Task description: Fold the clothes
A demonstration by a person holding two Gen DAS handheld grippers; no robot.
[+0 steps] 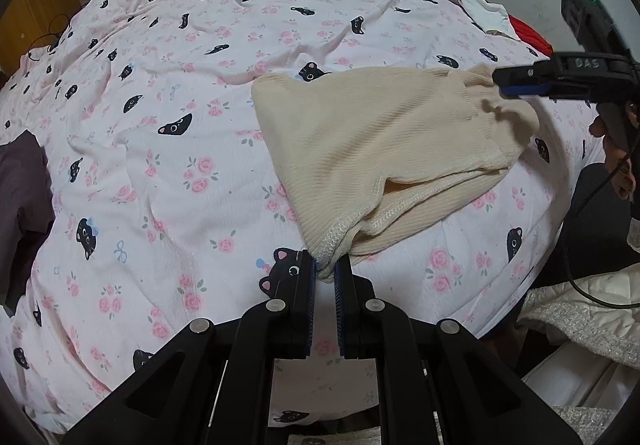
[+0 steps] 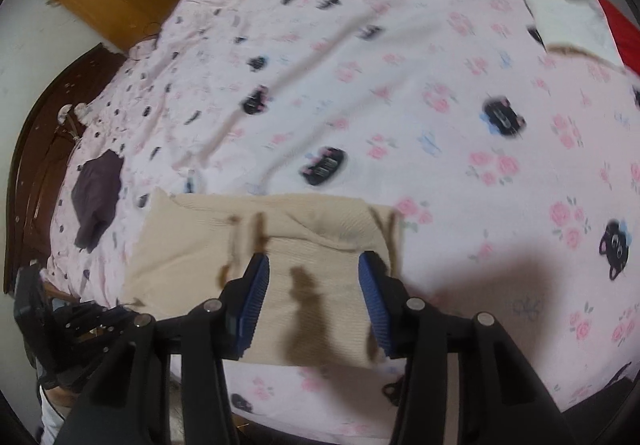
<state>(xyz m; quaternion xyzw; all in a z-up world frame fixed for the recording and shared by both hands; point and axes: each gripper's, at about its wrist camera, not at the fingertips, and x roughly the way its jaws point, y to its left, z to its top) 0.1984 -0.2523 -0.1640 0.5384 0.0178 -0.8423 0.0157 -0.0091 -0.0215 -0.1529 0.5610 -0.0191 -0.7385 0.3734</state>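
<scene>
While clenching left gripper (image 1: 326,271) on cream top (image 1: 384,149) hem near bed (image 1: 180,149) edge, hovering right gripper (image 2: 314,277) with fingers spread; next needing far-corner pinch.

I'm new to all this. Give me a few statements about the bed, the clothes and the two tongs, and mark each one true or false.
1. The left tongs are shut on a corner of the cream knit garment. True.
2. The right tongs are clamped on that garment. False: their jaws stand wide open above it, gripping nothing.
3. The bedsheet is plain blue. False: it is pink, printed with black cat faces and roses.
4. A dark purple garment lies apart from the cream one. True.
5. The red and white clothes lie on top of the cream garment. False: they lie at the far edge of the bed.
</scene>
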